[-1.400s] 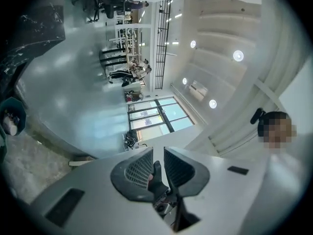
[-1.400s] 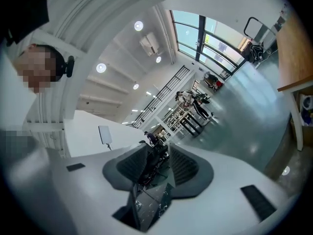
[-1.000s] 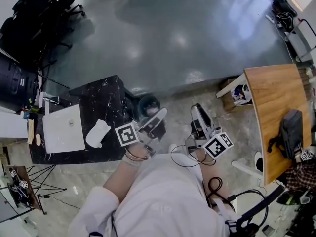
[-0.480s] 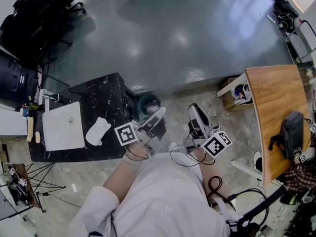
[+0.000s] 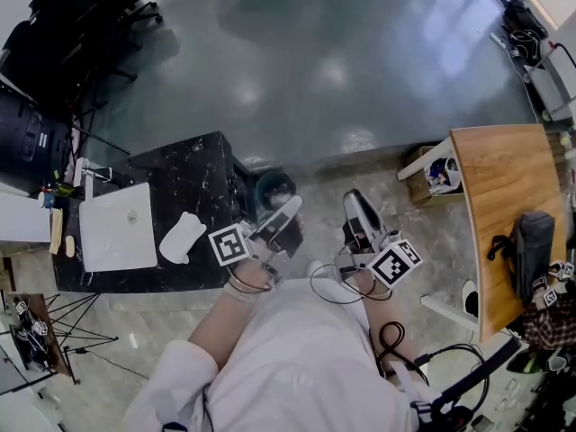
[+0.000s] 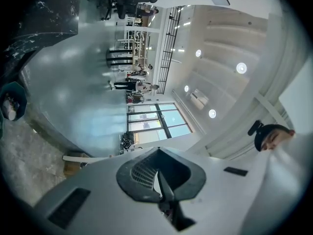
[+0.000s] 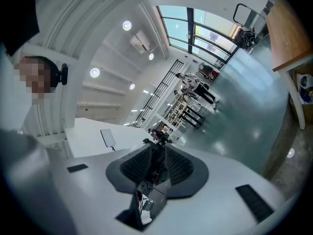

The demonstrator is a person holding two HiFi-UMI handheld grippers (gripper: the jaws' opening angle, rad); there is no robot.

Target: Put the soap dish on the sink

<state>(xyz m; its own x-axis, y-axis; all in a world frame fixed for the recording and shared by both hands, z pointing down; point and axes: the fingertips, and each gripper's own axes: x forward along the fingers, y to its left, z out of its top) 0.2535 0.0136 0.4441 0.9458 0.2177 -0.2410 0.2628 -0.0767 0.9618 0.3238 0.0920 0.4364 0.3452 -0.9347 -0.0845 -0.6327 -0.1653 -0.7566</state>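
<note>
A white soap dish (image 5: 179,238) lies on the black marble counter (image 5: 189,183) at the left of the head view, just right of the white square sink (image 5: 112,232). My left gripper (image 5: 291,207) hangs over the floor to the right of the counter, away from the dish, shut and empty. My right gripper (image 5: 355,202) is further right, also shut with nothing in it. In the left gripper view the left gripper (image 6: 158,177) has its dark pads together, facing the open hall. The right gripper (image 7: 157,163) is shut in the right gripper view too.
A dark round bin (image 5: 273,187) stands on the floor by the counter's right corner. A wooden table (image 5: 499,196) with a black bag (image 5: 531,250) is at the right. Office chairs (image 5: 81,16) stand at the far left, a tripod (image 5: 63,345) at the lower left.
The right gripper has edged slightly to the left. The left gripper and the soap dish have stayed where they were.
</note>
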